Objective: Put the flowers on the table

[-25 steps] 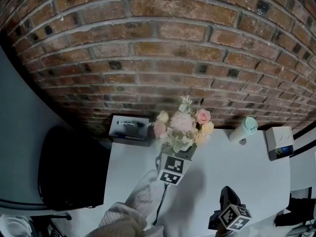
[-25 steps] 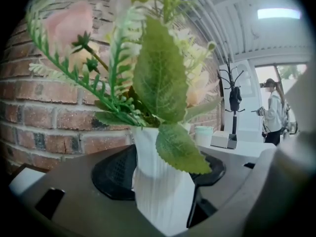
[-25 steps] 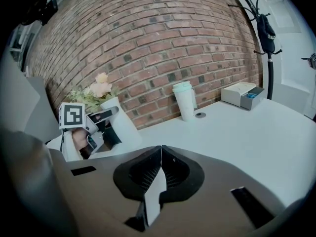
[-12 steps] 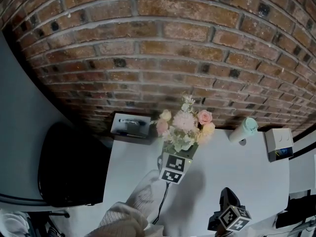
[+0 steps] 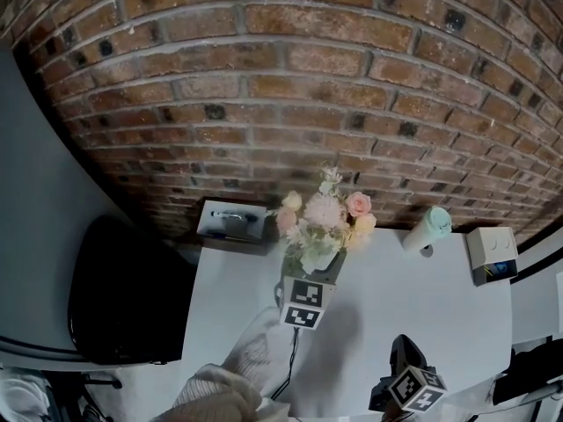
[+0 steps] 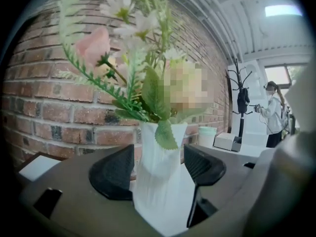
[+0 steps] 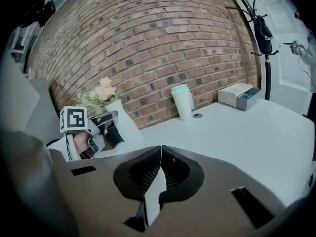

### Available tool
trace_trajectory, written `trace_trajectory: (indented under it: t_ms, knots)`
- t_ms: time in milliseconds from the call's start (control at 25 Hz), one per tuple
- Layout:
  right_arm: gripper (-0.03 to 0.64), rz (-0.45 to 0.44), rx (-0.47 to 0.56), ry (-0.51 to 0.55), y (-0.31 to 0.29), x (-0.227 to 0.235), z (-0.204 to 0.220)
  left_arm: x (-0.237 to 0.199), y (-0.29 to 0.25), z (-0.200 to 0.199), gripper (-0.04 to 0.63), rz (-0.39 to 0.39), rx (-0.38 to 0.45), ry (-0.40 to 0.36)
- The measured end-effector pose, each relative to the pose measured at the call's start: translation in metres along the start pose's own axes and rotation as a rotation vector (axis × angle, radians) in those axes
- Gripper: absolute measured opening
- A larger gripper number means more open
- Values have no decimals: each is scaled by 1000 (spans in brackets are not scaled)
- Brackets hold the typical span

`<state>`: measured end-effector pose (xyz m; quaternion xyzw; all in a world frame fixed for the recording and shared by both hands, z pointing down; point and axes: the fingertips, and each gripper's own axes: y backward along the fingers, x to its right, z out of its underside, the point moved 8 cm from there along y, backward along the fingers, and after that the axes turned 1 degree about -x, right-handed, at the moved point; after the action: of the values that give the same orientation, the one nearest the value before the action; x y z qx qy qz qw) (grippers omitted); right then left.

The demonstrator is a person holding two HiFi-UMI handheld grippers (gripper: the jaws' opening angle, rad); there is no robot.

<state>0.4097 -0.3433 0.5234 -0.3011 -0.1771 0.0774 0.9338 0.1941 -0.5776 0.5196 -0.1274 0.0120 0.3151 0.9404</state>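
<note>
Left gripper: the left gripper (image 6: 158, 167) is clamping its two black jaws on the narrow waist of the vase, one pad on each side.
Vase: the white ribbed vase (image 6: 160, 196) is sitting at 12 o'clock from that gripper, dead ahead, with its long axis running upright. I cannot tell whether its base is touching the tabletop.
Flowers: the pastel flowers with green leaves (image 5: 324, 216) are rising out of the vase towards the red brick wall (image 5: 290, 86) at 12 o'clock.
Table: the white table (image 5: 431, 306) is lying beneath the vase and stretching bare towards 3 o'clock.
Right gripper: the right gripper (image 7: 159, 174) is idling with its jaws pressed together on nothing, at 4 o'clock from the vase and well apart.
Coming move: judging by this, the set-down is falling to the left gripper, going straight down along the vase's axis.
</note>
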Motion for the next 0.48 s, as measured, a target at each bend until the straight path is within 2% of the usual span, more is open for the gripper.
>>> trace_trajectory:
  t_ms: [200,480]
  knots:
    - [25,-20,23,8,10,-4,-1,9,22,6,295,-19,-49,-5]
    - [25,-60,55,8,33,-13,8,32,70,7,293,46,-68,18]
